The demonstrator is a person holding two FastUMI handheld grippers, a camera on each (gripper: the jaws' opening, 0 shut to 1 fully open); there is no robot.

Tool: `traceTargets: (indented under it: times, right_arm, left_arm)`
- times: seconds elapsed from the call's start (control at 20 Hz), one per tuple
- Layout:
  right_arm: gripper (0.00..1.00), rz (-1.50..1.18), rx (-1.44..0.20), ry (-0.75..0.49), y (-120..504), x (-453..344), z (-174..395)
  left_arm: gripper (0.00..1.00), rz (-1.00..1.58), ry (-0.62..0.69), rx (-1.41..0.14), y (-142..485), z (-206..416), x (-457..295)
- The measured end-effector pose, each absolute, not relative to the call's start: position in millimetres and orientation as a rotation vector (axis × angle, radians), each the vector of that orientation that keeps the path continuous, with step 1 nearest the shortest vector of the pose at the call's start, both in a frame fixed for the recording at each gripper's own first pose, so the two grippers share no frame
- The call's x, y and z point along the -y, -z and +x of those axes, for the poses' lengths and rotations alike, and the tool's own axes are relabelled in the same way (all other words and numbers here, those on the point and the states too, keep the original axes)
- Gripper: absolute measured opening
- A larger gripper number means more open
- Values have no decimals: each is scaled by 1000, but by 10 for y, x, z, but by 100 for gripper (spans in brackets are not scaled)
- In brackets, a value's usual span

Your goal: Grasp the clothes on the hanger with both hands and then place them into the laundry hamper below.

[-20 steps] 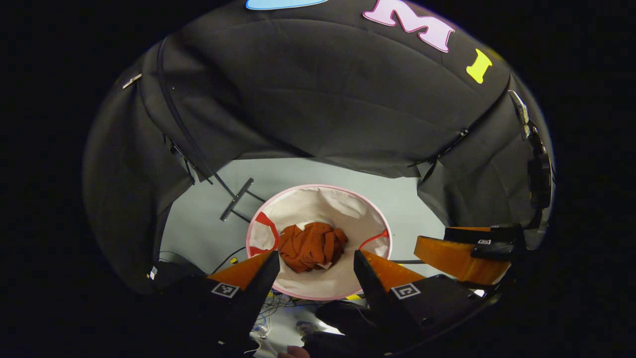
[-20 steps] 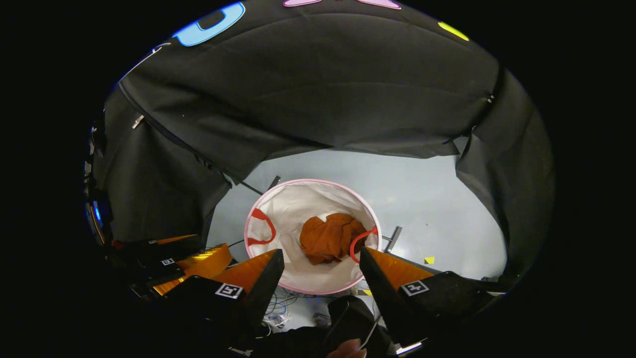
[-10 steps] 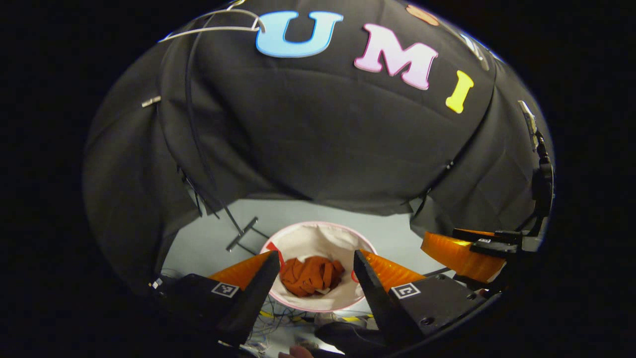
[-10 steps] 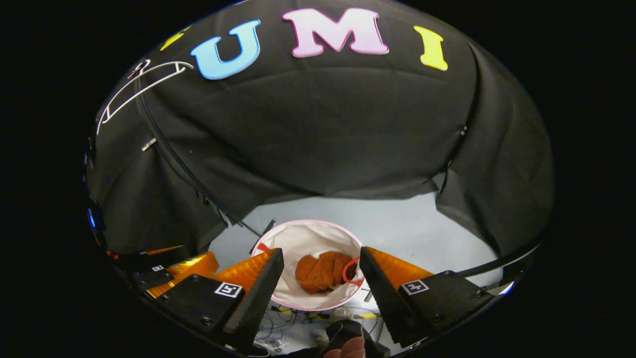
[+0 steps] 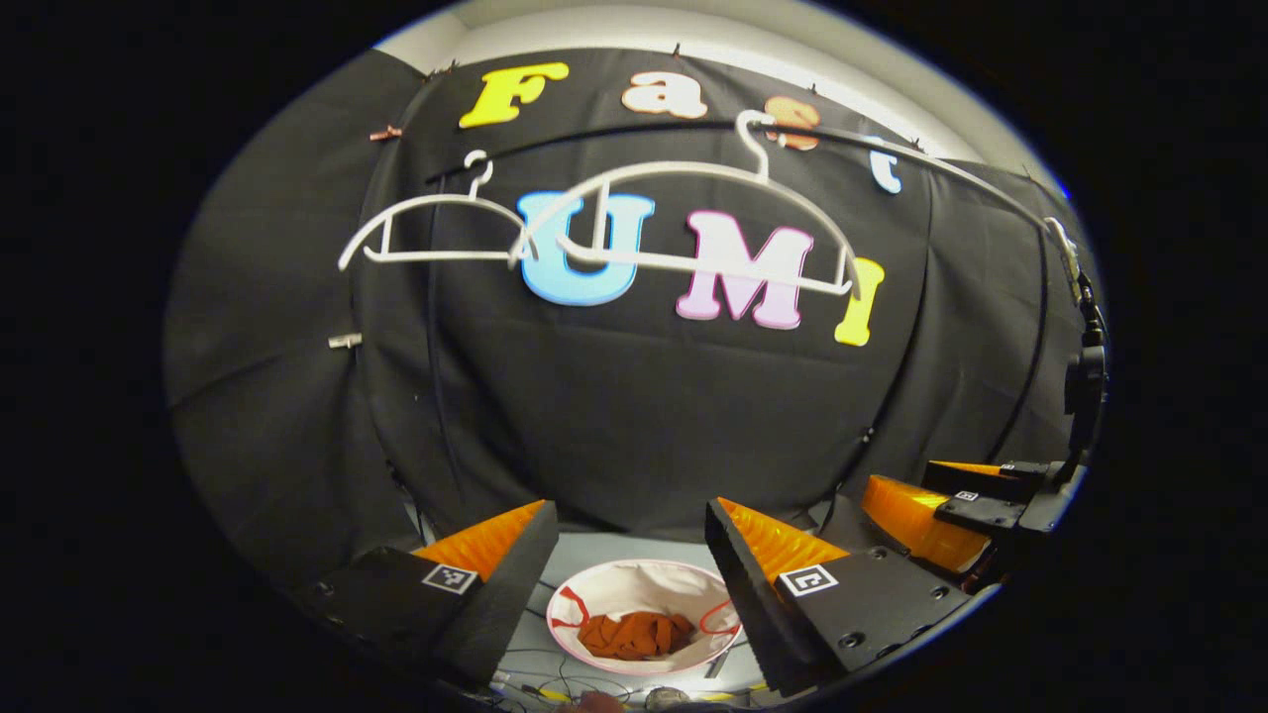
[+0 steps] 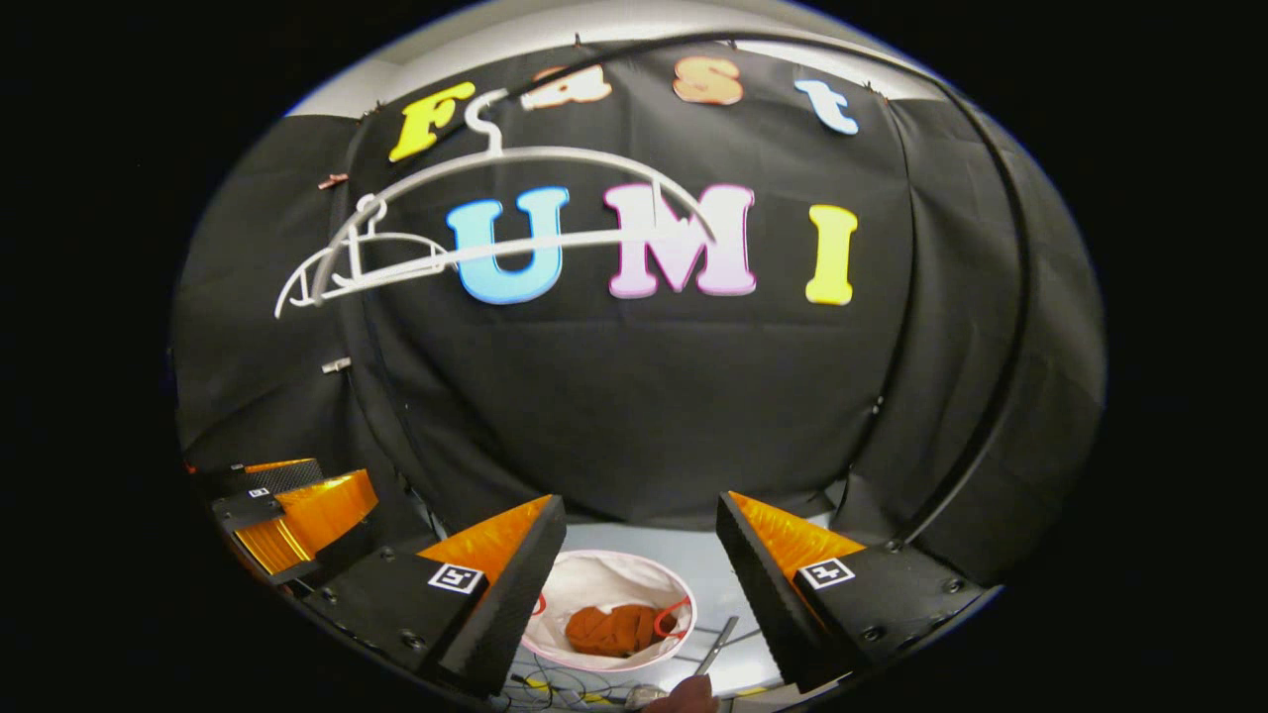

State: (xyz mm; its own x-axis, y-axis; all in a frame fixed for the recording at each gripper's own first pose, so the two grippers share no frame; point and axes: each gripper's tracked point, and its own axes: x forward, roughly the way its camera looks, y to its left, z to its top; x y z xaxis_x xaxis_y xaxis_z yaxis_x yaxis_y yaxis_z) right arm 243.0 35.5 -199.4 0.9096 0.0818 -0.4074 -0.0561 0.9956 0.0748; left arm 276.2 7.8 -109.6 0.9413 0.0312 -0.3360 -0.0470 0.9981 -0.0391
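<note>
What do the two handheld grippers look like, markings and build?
Both are the same build. The left gripper and the right gripper each have two wedge-shaped fingers tapering toward the tip, mounted on dark blocks with visible screws. Each block carries a small square black-and-white tag. The left gripper's body, seen from the right gripper view, has ribbed translucent orange sides.

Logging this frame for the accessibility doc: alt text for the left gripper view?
The left gripper, open and holding nothing, points at two bare white hangers on a rail. Low between its fingers, the white laundry hamper holds crumpled orange clothes. The right gripper shows at the right edge.
</note>
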Motion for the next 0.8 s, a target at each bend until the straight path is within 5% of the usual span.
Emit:
traceTargets:
  times: [0.5,0.8]
  right_arm:
    - [94,30,-201,-56,598,-257,1416]
    - [100,24,-167,-62,208,-219,1069]
  left_arm:
    - [95,15,12,-183,42,1702,180]
    - [91,23,42,-174,-307,1370,285]
